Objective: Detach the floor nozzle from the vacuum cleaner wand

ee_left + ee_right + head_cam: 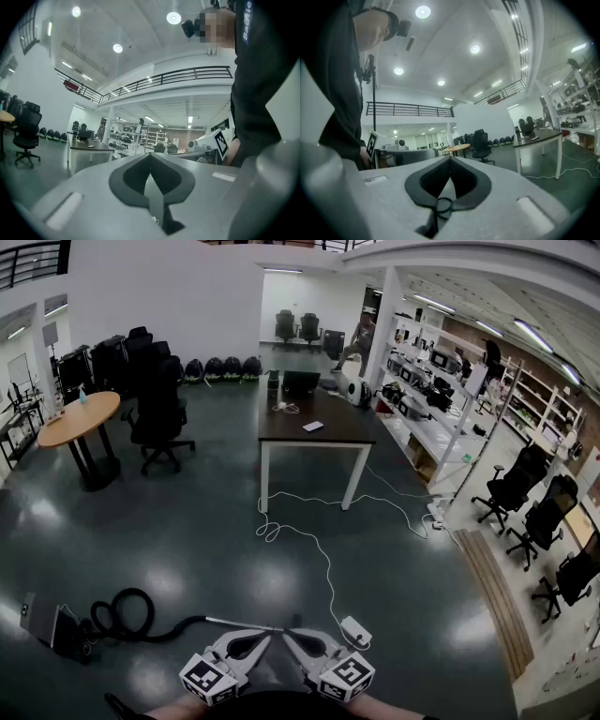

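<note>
Jaws shut & empty, both: left gripper [264, 640], right gripper [292, 637] side by side; vac hose [122, 613] on floor [187, 540].

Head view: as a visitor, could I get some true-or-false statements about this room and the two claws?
Both the left claw and the right claw are shut and empty. True.
A black hose lies coiled on the floor at lower left. True.
The left claw grips the black hose. False: it is apart from it.
The round wooden table stands right of the dark table. False: it stands to its left.
A white cable trails across the floor near the dark table. True.
</note>
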